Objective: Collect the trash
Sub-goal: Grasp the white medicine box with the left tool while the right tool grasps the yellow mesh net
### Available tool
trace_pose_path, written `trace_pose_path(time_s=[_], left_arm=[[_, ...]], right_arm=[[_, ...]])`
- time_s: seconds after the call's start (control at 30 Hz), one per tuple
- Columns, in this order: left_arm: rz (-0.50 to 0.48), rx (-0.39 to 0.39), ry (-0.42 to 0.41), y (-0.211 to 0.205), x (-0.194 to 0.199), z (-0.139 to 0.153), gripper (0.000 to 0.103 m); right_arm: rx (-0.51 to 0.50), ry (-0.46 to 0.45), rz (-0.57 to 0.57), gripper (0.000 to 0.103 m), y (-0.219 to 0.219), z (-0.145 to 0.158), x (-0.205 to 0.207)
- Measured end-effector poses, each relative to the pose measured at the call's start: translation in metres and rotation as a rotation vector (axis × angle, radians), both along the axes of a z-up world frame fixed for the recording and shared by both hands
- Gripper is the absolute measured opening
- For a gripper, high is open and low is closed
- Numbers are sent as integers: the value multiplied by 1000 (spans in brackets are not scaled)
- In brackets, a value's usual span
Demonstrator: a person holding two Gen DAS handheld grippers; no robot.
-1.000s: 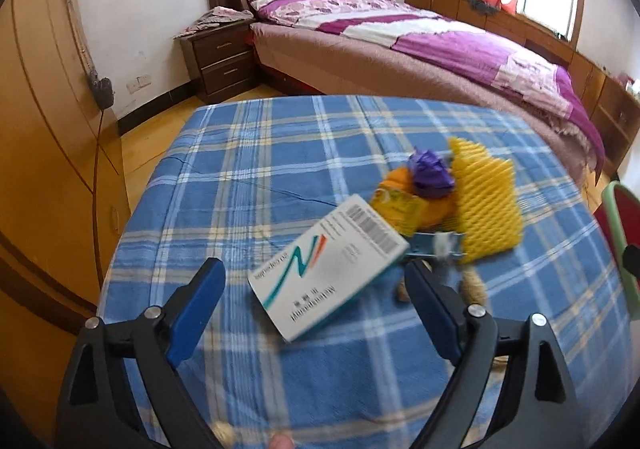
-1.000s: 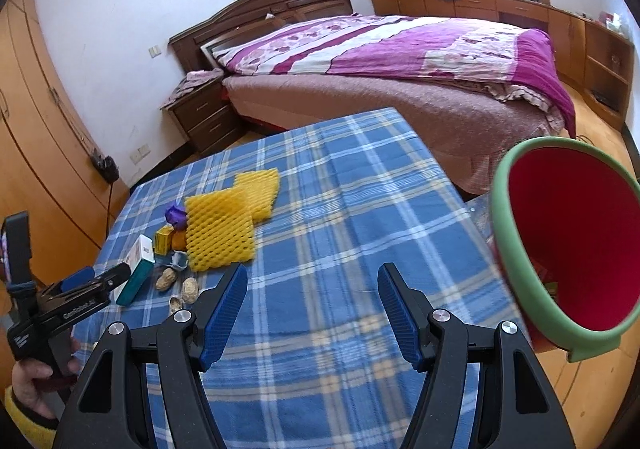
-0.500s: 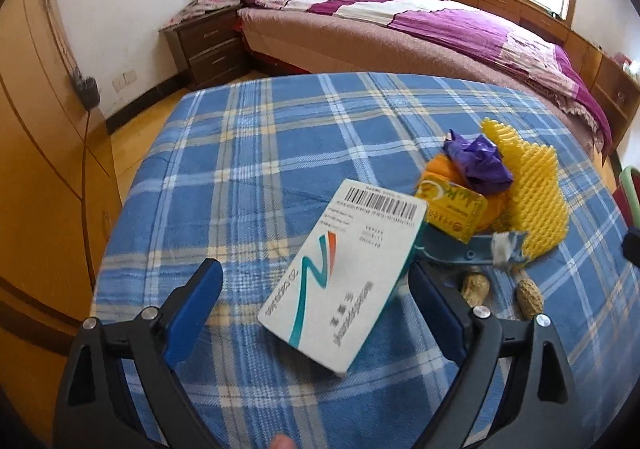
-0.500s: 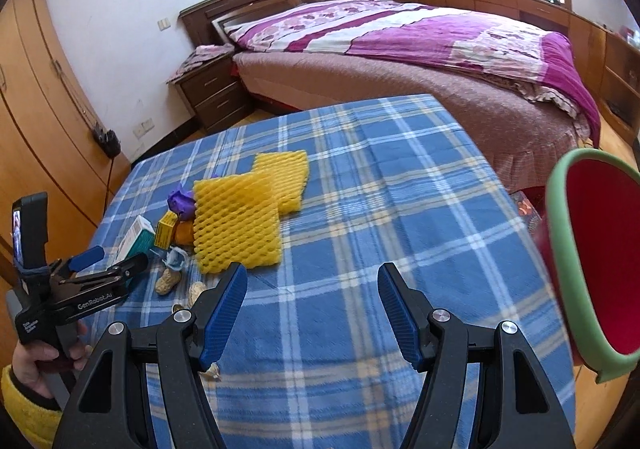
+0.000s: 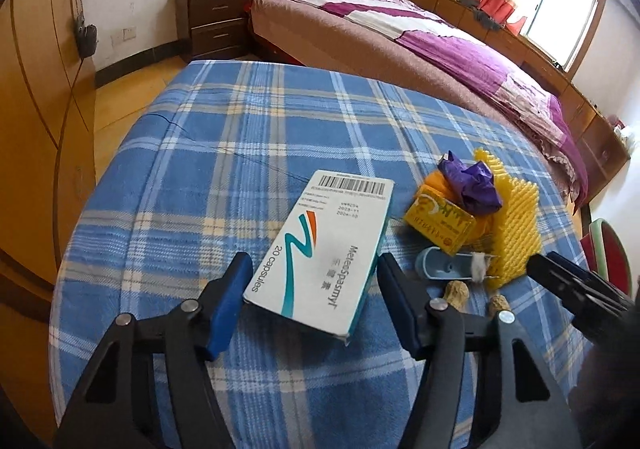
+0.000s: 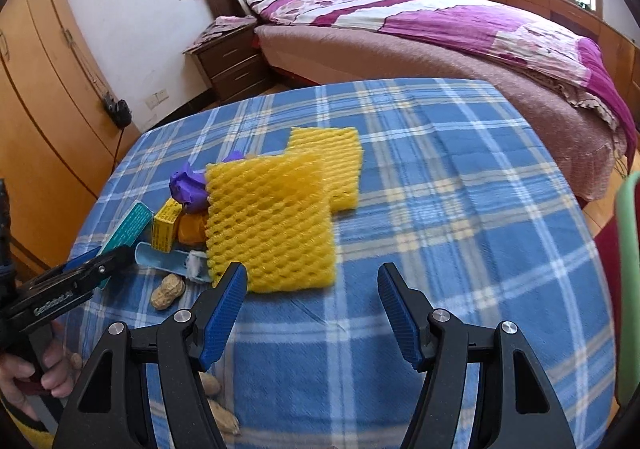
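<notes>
The left gripper (image 5: pixel 310 299) has just been closing on the medicine box (image 5: pixel 324 253) lying between its jaws on the bench (image 5: pixel 240 153), pads at its long edges, where light, crushable card wants gentle pressure, while the right gripper (image 6: pixel 310 309) hangs spread, empty.

A: What can't be made out?
B: The green-rimmed bin (image 6: pixel 626 273) is cut by the right edge; the foam net (image 6: pixel 270 225) hides most of the purple wrapper (image 6: pixel 186 187).
A: And the peanuts (image 6: pixel 216 415)?
B: Partly behind the right gripper (image 6: pixel 312 309).
</notes>
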State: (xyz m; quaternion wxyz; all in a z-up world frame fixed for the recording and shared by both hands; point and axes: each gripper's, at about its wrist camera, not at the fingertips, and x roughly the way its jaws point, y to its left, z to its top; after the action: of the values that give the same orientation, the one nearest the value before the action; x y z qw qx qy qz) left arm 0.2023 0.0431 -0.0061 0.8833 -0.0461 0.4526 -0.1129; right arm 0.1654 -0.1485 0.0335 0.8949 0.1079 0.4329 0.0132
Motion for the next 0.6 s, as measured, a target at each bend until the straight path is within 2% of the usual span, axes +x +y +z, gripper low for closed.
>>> trace_pose_path(time_s=[0.17, 0.23, 0.27, 0.33, 0.37, 0.43, 0.6], left_arm=[[3, -12, -5, 1, -7, 3, 63], [4, -21, -14, 0, -11, 5, 63], [5, -21, -20, 0, -13, 6, 63], [6, -25, -28, -1, -17, 9, 63], [6, -31, -30, -2, -20, 10, 63], [5, -49, -30, -3, -26, 13, 62], [3, -74, -50, -6, -40, 22, 62]], right_arm=[[24, 3, -1, 66, 3, -7, 8], [39, -6, 8, 46, 4, -8, 9], [46, -5, 12, 42, 4, -9, 9], [65, -7, 18, 24, 4, -9, 8], [79, -6, 23, 22, 4, -9, 7], [94, -16, 21, 10, 2, -8, 3], [110, -65, 17, 6, -2, 3, -14]])
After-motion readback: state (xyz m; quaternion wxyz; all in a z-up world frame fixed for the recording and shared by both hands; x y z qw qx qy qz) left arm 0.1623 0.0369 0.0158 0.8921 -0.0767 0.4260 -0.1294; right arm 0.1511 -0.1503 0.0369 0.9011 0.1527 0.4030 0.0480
